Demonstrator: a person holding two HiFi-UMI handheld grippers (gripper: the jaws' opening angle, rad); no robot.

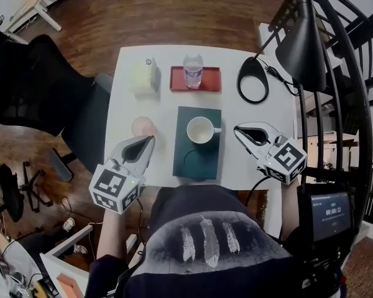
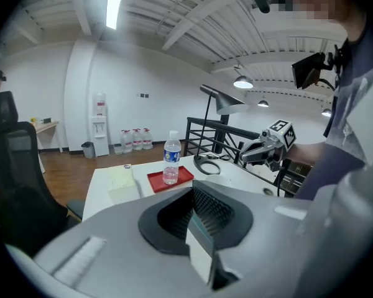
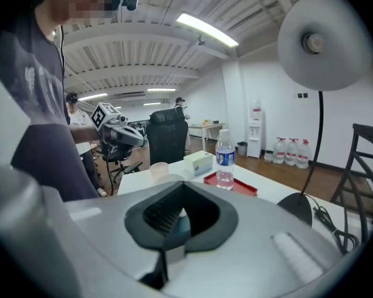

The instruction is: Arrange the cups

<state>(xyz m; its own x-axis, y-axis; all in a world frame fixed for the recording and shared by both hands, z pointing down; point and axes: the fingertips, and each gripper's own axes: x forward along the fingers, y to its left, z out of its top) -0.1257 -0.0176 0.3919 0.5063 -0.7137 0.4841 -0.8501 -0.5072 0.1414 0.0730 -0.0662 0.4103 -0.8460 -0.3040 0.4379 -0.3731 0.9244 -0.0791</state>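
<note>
1. Both hand-held grippers hover over the near edge of the white table, and neither carries anything. The left gripper, lower left of the frame, has its jaws pressed together on nothing. The right gripper, right of centre, is closed up and empty too.
2. Two cups are in play. The white mug sits upright on the dark green mat mid-frame, its handle sticking out to the right.
3. The pink cup stands upright on bare table just left of the mat.
4. Here's the relation that counts: the pink cup lies just above the left gripper's tips and a touch left of them, nearly on the line it points along. That hand is plainly the nearer one for it.
5. The mug's handle points toward the right gripper, whose tips sit just beside it on the right.
6. My read: whichever hand goes first must spread its jaws before it can take a cup.
7. In the upper centre, the water bottle on its red tray stands well apart from both cups.
</note>
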